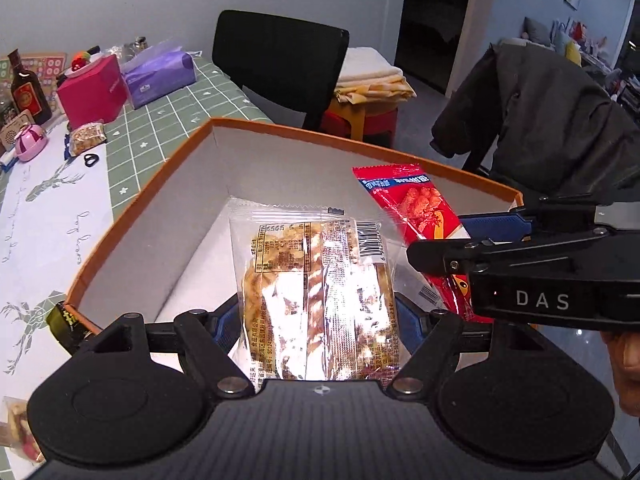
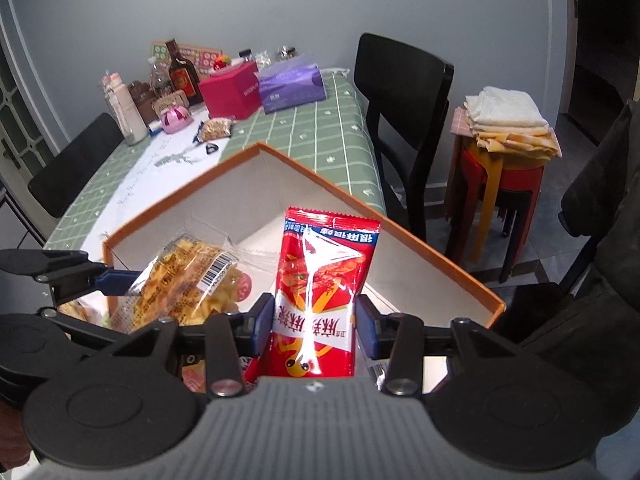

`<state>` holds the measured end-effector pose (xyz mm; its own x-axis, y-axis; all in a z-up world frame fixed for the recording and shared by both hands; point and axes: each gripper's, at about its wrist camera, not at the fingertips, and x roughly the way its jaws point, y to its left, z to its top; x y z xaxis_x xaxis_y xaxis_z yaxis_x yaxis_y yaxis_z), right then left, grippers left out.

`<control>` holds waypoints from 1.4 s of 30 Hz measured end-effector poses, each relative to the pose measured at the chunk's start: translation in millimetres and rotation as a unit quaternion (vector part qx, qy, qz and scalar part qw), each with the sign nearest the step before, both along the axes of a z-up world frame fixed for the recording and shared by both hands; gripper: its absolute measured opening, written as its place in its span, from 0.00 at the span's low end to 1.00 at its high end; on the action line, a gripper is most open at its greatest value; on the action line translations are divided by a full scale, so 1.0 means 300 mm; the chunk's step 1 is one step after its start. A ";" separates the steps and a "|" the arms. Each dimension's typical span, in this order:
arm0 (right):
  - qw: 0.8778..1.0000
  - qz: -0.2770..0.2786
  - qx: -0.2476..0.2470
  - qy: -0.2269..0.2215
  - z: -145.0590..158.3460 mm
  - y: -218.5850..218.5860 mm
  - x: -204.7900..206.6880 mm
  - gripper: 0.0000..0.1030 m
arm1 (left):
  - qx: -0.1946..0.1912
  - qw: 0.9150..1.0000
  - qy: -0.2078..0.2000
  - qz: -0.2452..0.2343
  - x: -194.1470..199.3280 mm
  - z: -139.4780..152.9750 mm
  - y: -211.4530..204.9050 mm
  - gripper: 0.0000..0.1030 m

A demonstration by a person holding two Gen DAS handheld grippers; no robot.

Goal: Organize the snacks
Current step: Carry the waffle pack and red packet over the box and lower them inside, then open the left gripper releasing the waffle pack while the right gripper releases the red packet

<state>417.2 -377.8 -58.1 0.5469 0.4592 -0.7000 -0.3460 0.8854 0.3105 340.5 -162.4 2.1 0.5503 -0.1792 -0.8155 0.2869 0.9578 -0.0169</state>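
An orange-rimmed cardboard box (image 1: 160, 184) with a pale inside stands on the table, seen also in the right wrist view as the box (image 2: 440, 264). My left gripper (image 1: 320, 320) is shut on a clear packet of yellow crisps (image 1: 316, 280), held over the box's floor; the same crisps packet (image 2: 188, 284) shows at left in the right wrist view. My right gripper (image 2: 314, 324) is shut on a red snack packet (image 2: 320, 276), upright above the box. That red packet (image 1: 412, 208) and the right gripper's body (image 1: 532, 272) enter from the right in the left wrist view.
Behind the box, the green checked tablecloth (image 2: 316, 132) carries a red carton (image 2: 232, 92), a purple tissue pack (image 2: 292, 84), a dark bottle (image 2: 182, 72), a pink toy (image 2: 176, 118) and a small nut packet (image 2: 216, 128). A black chair (image 2: 404, 120) and stacked stools (image 2: 504, 176) stand right.
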 end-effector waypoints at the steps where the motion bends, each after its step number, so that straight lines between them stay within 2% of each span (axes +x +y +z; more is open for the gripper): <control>1: 1.000 -0.001 -0.002 0.003 -0.010 -0.004 0.004 0.41 | 0.003 1.000 0.002 -0.003 0.003 -0.008 -0.009 0.84; 10: 1.000 -0.005 -0.025 0.007 -0.060 0.000 0.021 0.41 | 0.005 1.000 0.016 -0.010 0.026 -0.068 -0.051 0.84; 18: 0.998 0.016 -0.065 -0.002 -0.070 0.036 0.019 0.43 | -0.001 0.999 0.048 -0.007 0.038 -0.096 -0.049 0.84; 22: 0.998 0.014 -0.064 -0.002 -0.069 0.034 0.017 0.45 | -0.012 0.998 0.065 -0.003 0.049 -0.101 -0.041 0.85; 25: 0.998 0.009 -0.056 0.002 -0.065 0.027 0.017 0.46 | -0.011 0.998 0.059 0.001 0.047 -0.095 -0.045 0.90; 29: 0.999 0.003 -0.051 0.001 -0.060 0.020 0.015 0.46 | -0.019 0.998 0.053 -0.003 0.046 -0.080 -0.046 0.90; 37: 0.999 -0.024 -0.025 0.003 -0.042 -0.009 0.022 0.46 | -0.060 0.997 0.040 0.008 0.039 -0.044 -0.009 0.91; 42: 0.999 -0.029 -0.022 0.003 -0.033 -0.011 0.020 0.46 | -0.054 0.998 0.033 0.010 0.027 -0.022 0.004 0.91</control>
<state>423.3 -381.1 -68.0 0.5669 0.3958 -0.7224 -0.2926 0.9166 0.2726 348.7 -161.1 -4.4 0.5000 -0.2579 -0.8267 0.2623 0.9549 -0.1392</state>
